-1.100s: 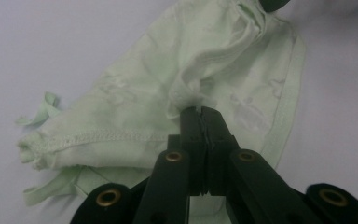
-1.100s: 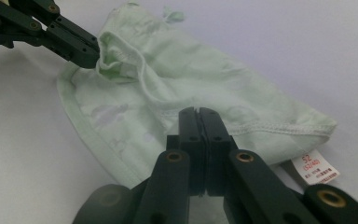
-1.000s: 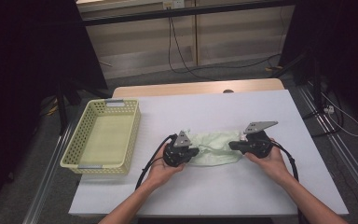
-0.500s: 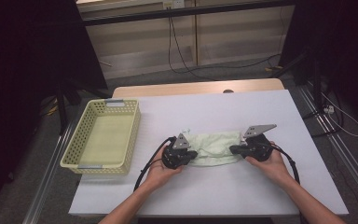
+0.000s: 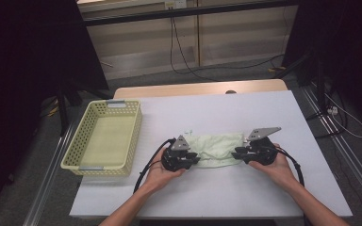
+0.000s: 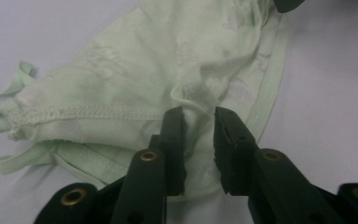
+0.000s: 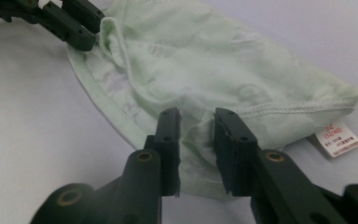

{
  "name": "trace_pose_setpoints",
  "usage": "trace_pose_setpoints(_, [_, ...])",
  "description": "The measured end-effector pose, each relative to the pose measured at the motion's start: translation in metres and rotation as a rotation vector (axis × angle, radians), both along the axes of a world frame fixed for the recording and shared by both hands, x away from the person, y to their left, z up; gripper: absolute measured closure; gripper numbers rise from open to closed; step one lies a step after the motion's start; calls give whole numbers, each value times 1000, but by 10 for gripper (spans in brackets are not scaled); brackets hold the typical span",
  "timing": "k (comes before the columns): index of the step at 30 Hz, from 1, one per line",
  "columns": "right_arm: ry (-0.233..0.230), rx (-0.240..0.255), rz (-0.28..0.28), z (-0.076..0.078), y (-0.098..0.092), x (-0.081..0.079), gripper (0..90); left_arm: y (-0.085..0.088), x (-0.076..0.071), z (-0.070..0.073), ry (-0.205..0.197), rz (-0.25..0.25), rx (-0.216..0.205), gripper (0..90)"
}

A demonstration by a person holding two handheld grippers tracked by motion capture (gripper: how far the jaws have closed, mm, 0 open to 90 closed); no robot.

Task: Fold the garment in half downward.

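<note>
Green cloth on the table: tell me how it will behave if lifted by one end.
The green cloth is probably floppy: it lies creased and bunched in a ridge. It is likely light, being thin fabric. It would probably sag and unfold rather than hold its shape.

Pale green garment (image 5: 214, 148), yellow perforated basket (image 5: 104, 140), white table (image 5: 245, 113)

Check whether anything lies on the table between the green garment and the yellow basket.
Nothing visible does. The garment lies flat on the white table, the basket to its left, with bare tabletop between them. The left gripper and right gripper have just been opening, with a fold of cloth between each pair of jaws.
</note>
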State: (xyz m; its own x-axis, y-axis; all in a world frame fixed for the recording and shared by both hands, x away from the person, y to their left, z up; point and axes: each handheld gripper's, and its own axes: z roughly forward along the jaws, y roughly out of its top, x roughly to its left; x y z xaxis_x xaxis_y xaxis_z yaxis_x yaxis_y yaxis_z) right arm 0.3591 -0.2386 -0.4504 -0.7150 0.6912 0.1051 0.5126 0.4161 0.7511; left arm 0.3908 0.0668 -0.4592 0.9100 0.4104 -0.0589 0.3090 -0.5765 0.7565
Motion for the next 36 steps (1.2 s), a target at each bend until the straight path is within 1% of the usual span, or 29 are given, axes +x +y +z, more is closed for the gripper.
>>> trace_pose_setpoints(3, [-14, 15, -11, 4, 0, 0, 614, 2, 1, 2, 6, 3, -17, 705])
trace_pose_setpoints(5, [-25, 27, -13, 6, -1, -1, 613, 3, 2, 3, 3, 11, -26, 674])
trace_pose_setpoints(7, [-24, 26, -3, 6, -1, -2, 612, 4, 2, 6, 2, 12, -38, 673])
trace_pose_setpoints(10, [-23, 33, 12, 7, 2, -2, 665, 6, 1, 13, -7, 10, -68, 671])
trace_pose_setpoints(11, [-16, 35, 22, 7, 3, -3, 684, 7, 1, 14, -7, 15, -82, 668])
trace_pose_setpoints(12, [-6, 34, 35, 6, 4, -3, 696, 7, 1, 15, -6, 18, -83, 670])
trace_pose_setpoints(13, [-6, 27, 38, 6, 5, -3, 704, 7, 1, 15, -7, 25, -82, 674])
trace_pose_setpoints(14, [-7, 17, 38, 5, 6, -4, 720, 7, 2, 13, 2, 27, -87, 669])
trace_pose_setpoints(15, [-6, 4, 35, 5, 7, -4, 725, 7, 3, 12, 12, 26, -78, 662])
trace_pose_setpoints(16, [-12, -21, 32, 5, 8, -5, 741, 6, 3, 11, 12, 29, -71, 655])
trace_pose_setpoints(18, [15, -35, 42, 2, 8, -6, 790, 5, 3, 10, 10, 27, -63, 653])
trace_pose_setpoints(19, [11, -45, 41, 1, 8, -7, 800, 4, 3, 10, 12, 33, -72, 648])
trace_pose_setpoints(20, [19, -42, 45, 0, 8, -8, 803, 4, 3, 10, 12, 29, -71, 650])
trace_pose_setpoints(22, [23, -55, 51, -1, 9, -10, 810, 2, 1, 10, 9, 28, -62, 650])
trace_pose_setpoints(23, [25, -54, 50, -1, 9, -11, 808, 0, 0, 7, 11, 19, -42, 649])
trace_pose_setpoints(24, [28, -56, 51, -2, 9, -11, 807, 0, 0, 7, 14, 17, -30, 643])
trace_pose_setpoints(25, [31, -57, 51, -2, 9, -12, 805, -2, -1, 5, 8, 13, -12, 638])
trace_pose_setpoints(27, [41, -69, 44, -6, 7, -16, 790, -3, -2, 3, 15, 2, -3, 631])
trace_pose_setpoints(28, [37, -60, 47, -6, 6, -20, 780, -3, -3, 3, 13, -2, 5, 625])
trace_pose_setpoints(30, [45, -63, 40, -6, 3, -24, 761, -4, -2, 0, 22, -4, 17, 605])
trace_pose_setpoints(32, [38, -45, 24, -6, 2, -24, 713, -3, 0, 0, 34, 2, 7, 589])
trace_pose_setpoints(34, [29, -36, 23, -6, 3, -23, 694, -1, 0, 3, 25, 9, -1, 562])
trace_pose_setpoints(36, [14, -12, 9, -4, 5, -22, 648, 2, 1, 6, 29, 12, -20, 541])
